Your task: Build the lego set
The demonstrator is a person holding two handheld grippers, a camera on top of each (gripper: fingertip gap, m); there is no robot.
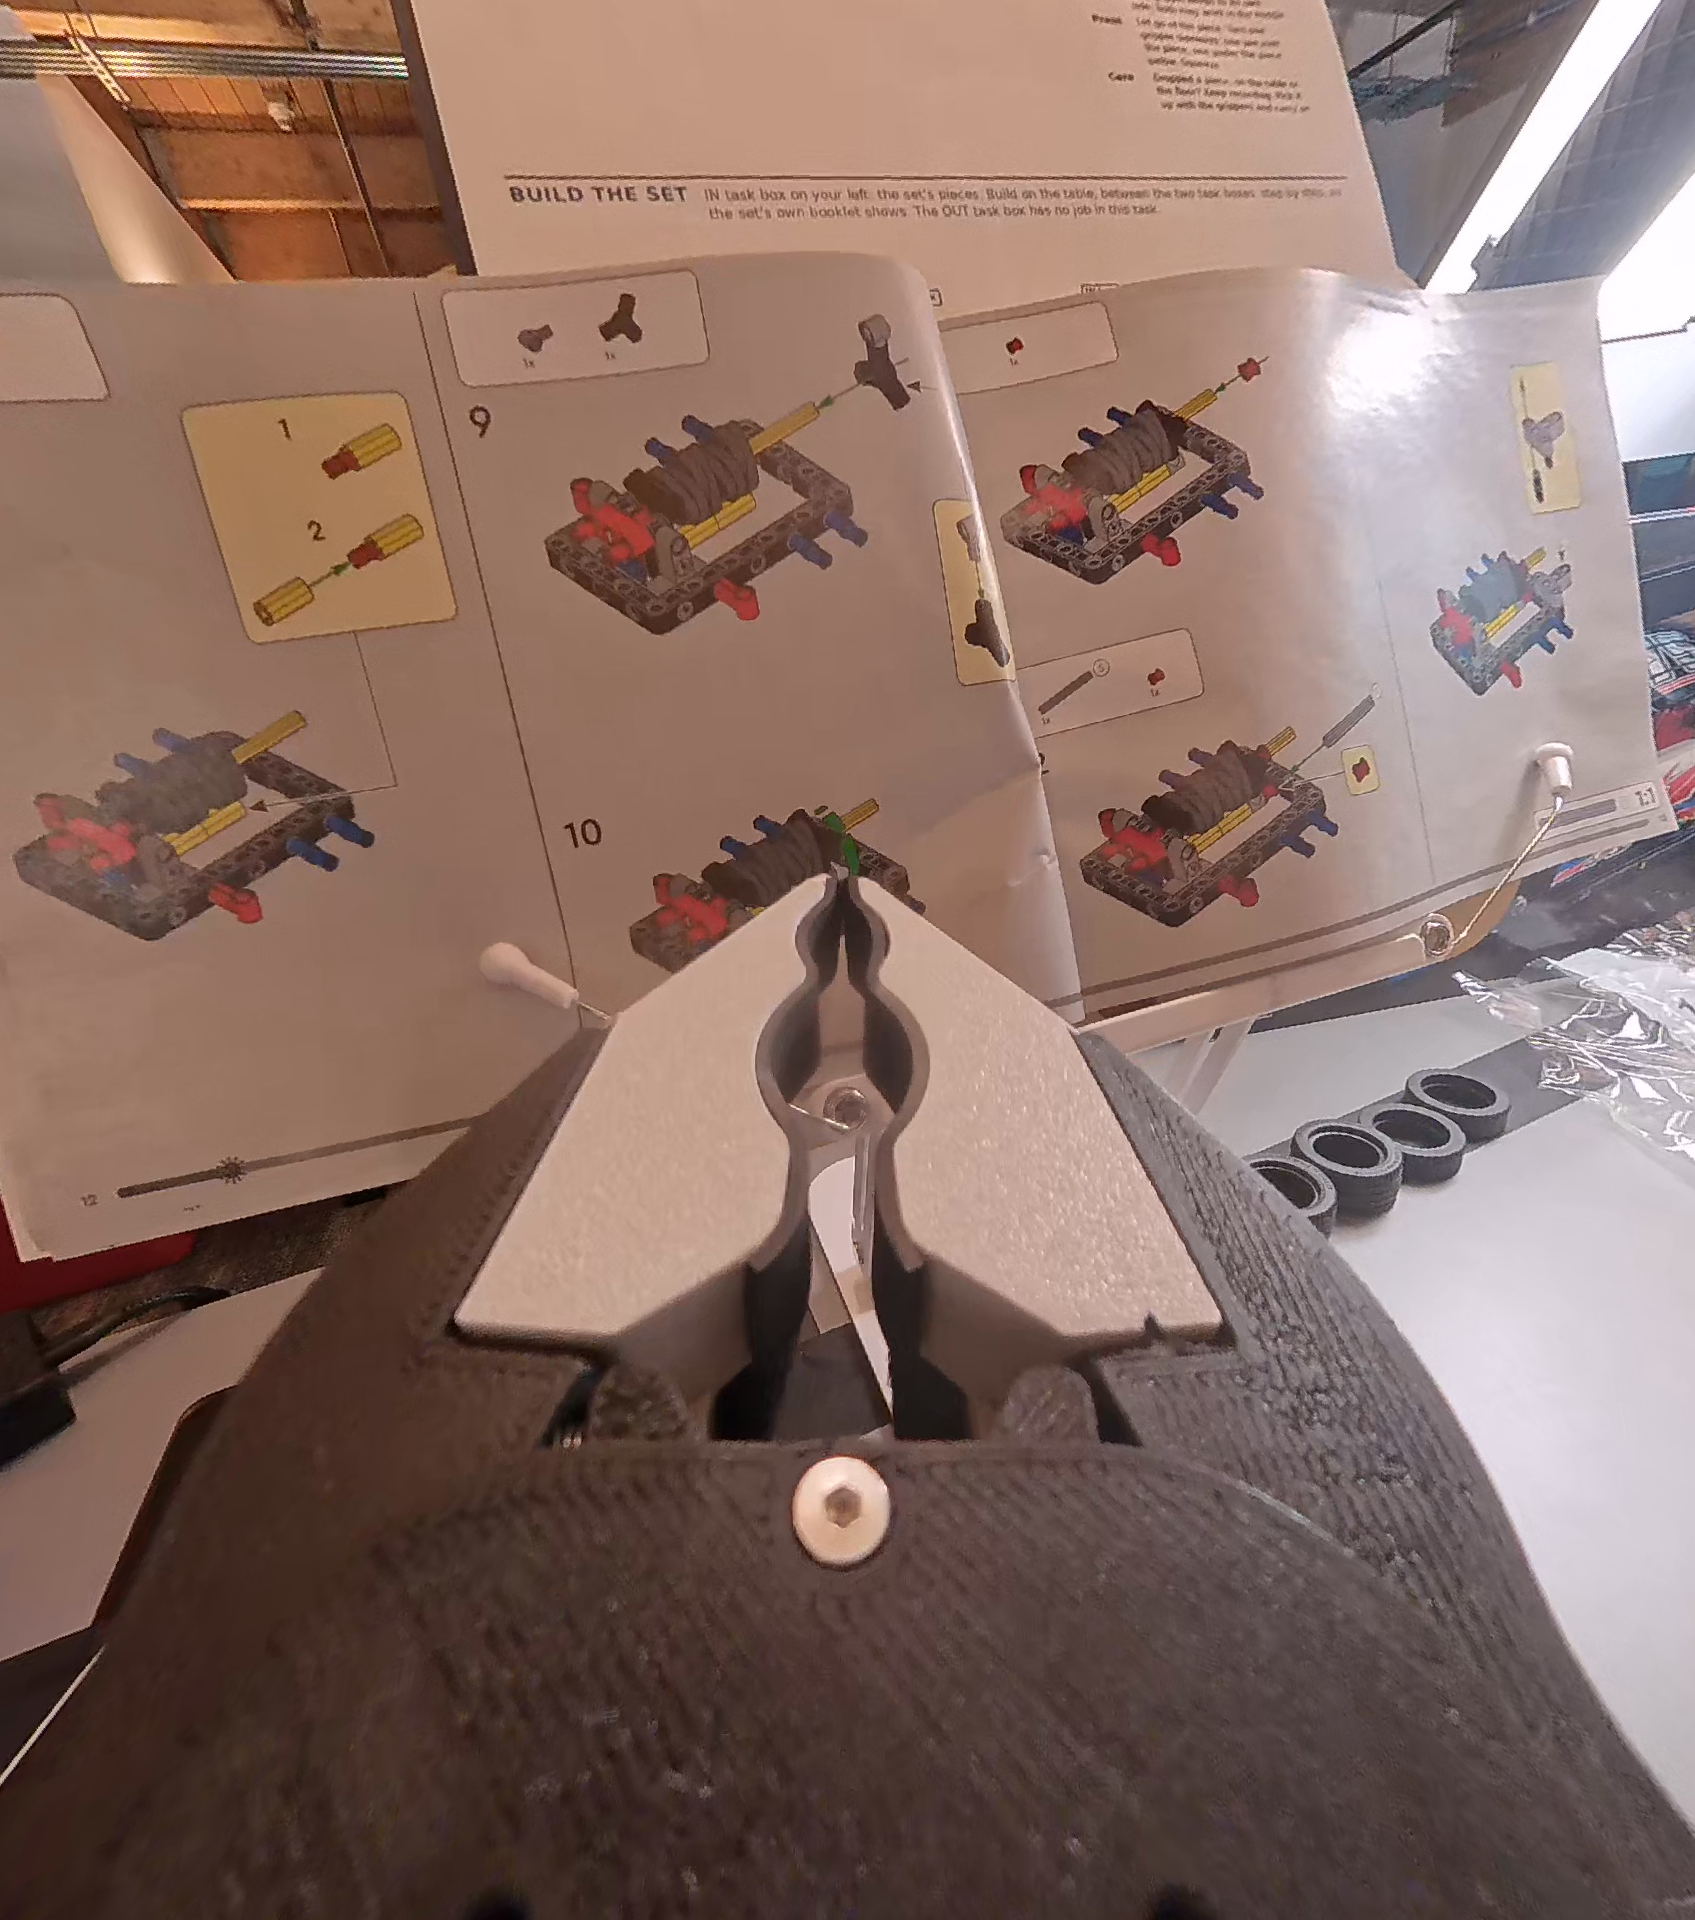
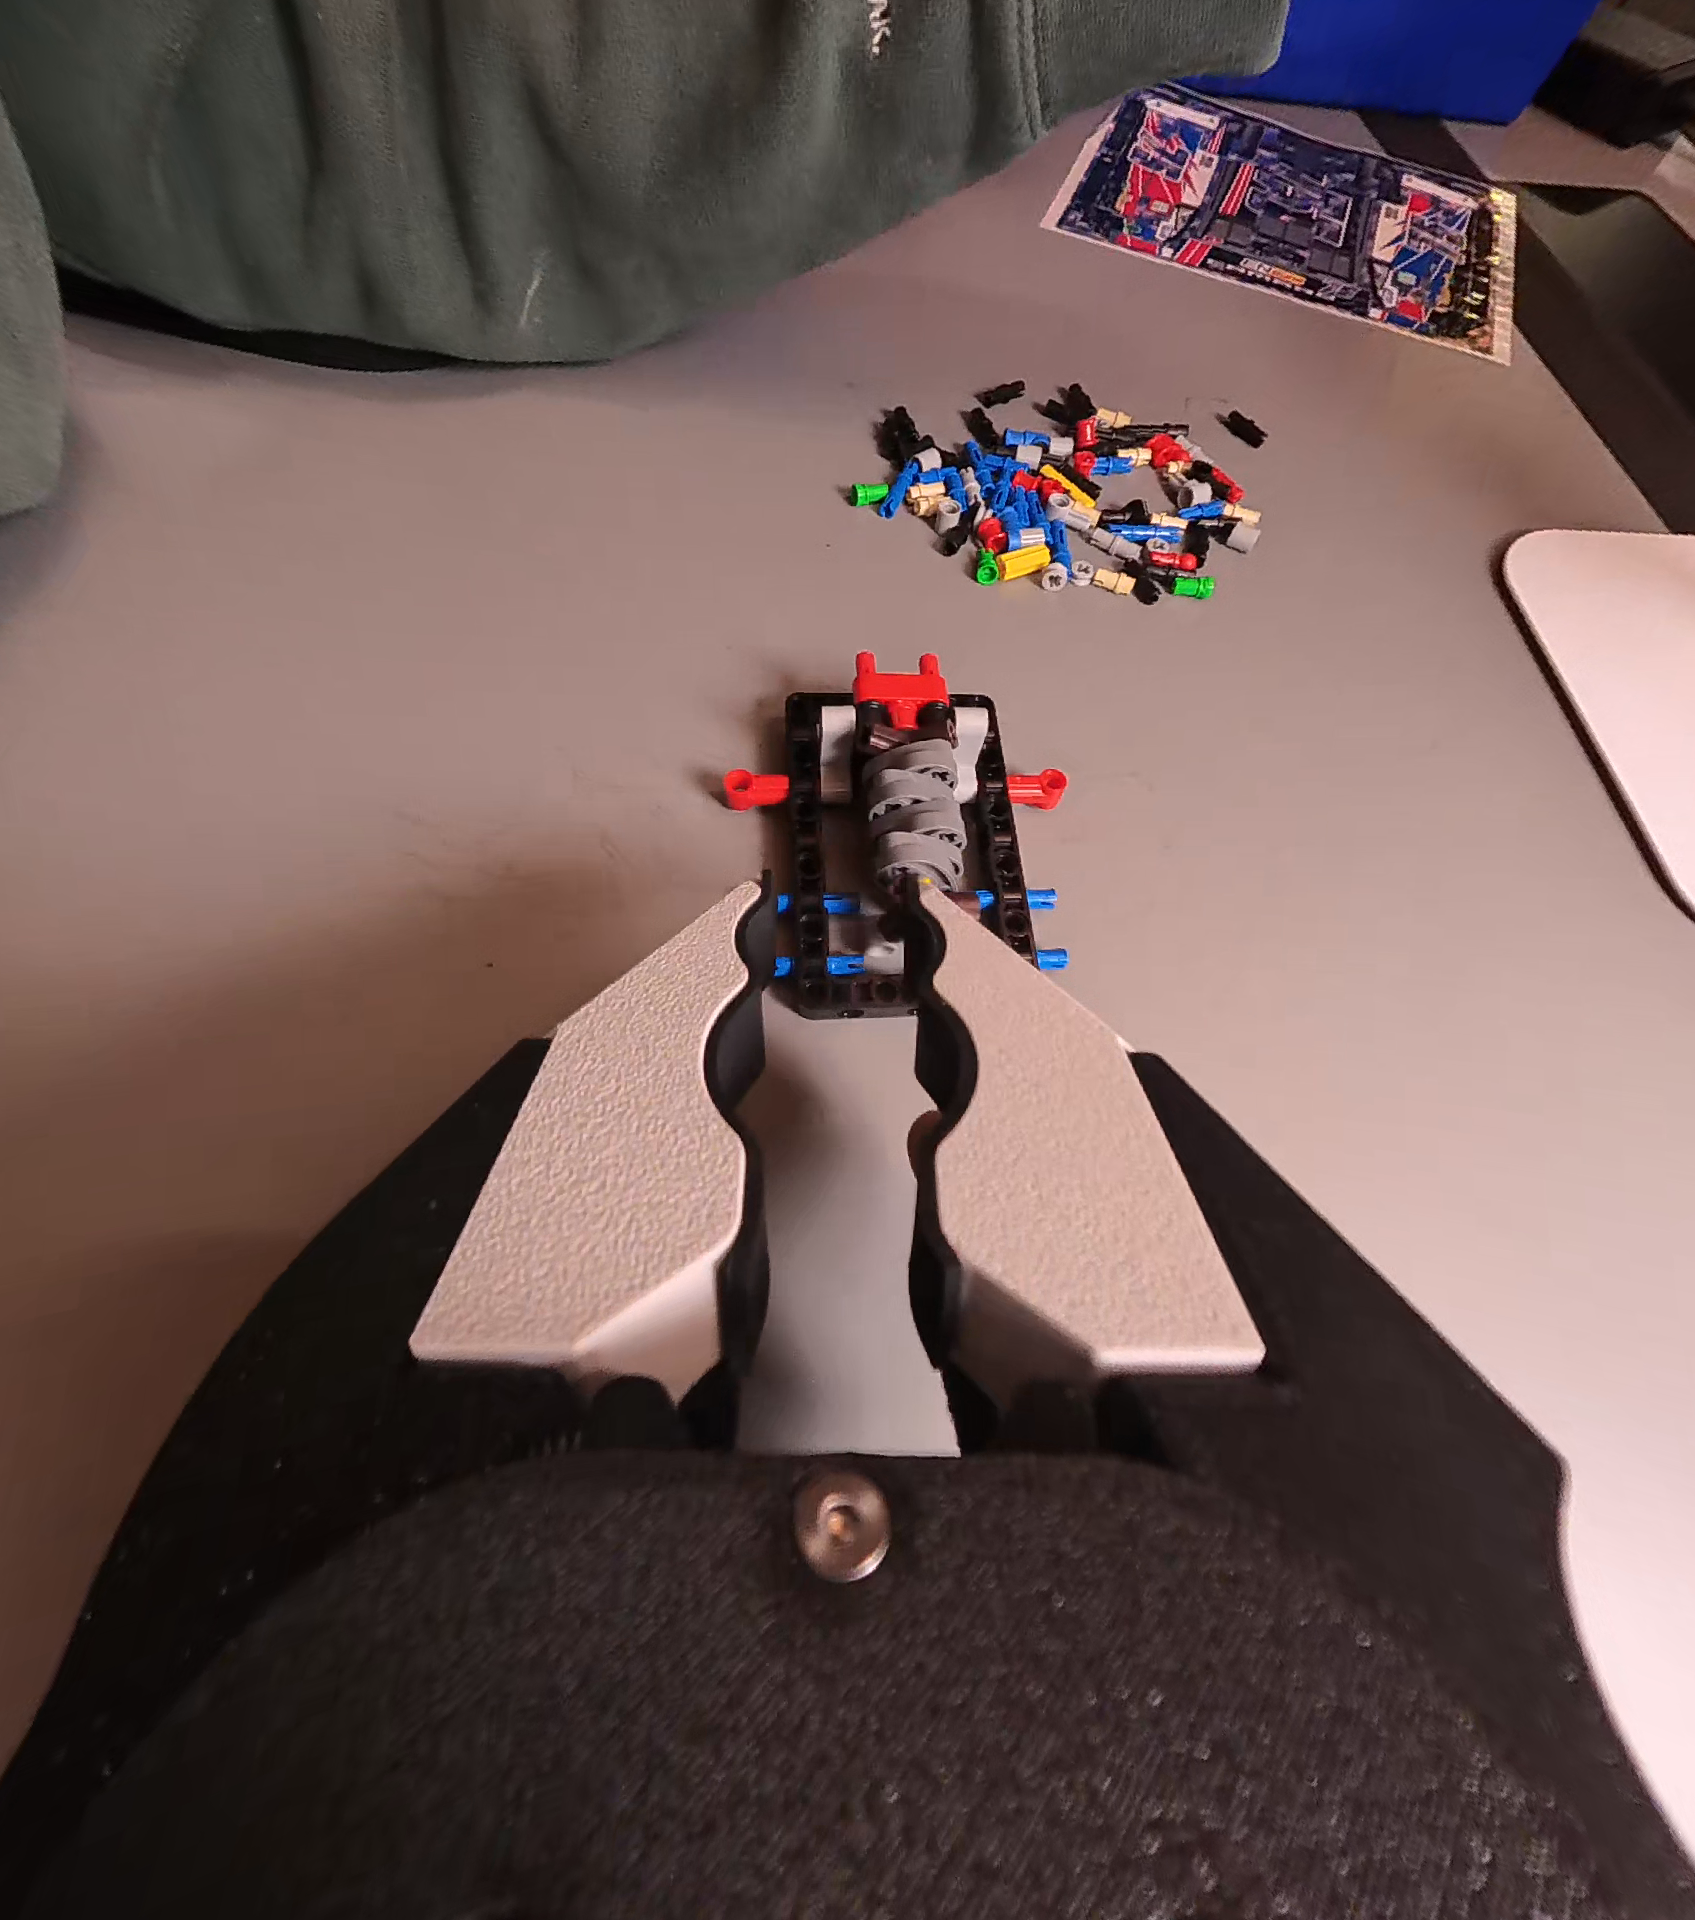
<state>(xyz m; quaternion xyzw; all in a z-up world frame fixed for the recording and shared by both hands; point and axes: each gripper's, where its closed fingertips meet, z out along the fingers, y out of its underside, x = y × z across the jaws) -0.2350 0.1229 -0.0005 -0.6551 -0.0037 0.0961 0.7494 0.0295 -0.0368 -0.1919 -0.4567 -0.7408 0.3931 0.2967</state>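
Observation:
The partly built model (image 2: 890, 831) lies on the grey table (image 2: 407, 675): a black frame with a grey spiral part, red pieces at the far end and sides, and blue pins near me. My right gripper (image 2: 843, 899) is open, its fingertips over the near end of the frame, the left one by the blue pins. A pile of small loose pieces (image 2: 1061, 499) lies beyond the model. My left gripper (image 1: 838, 883) is shut and raised in front of the open instruction booklet (image 1: 614, 675). I cannot tell whether anything is pinched at its tips.
Several black tyres (image 1: 1383, 1143) and a crumpled clear bag (image 1: 1674, 1039) lie right of the booklet stand. A sticker sheet (image 2: 1290, 218) lies at the far right, a white stand base (image 2: 1674, 707) at the right edge. A person's green sleeve (image 2: 510, 156) rests along the far side.

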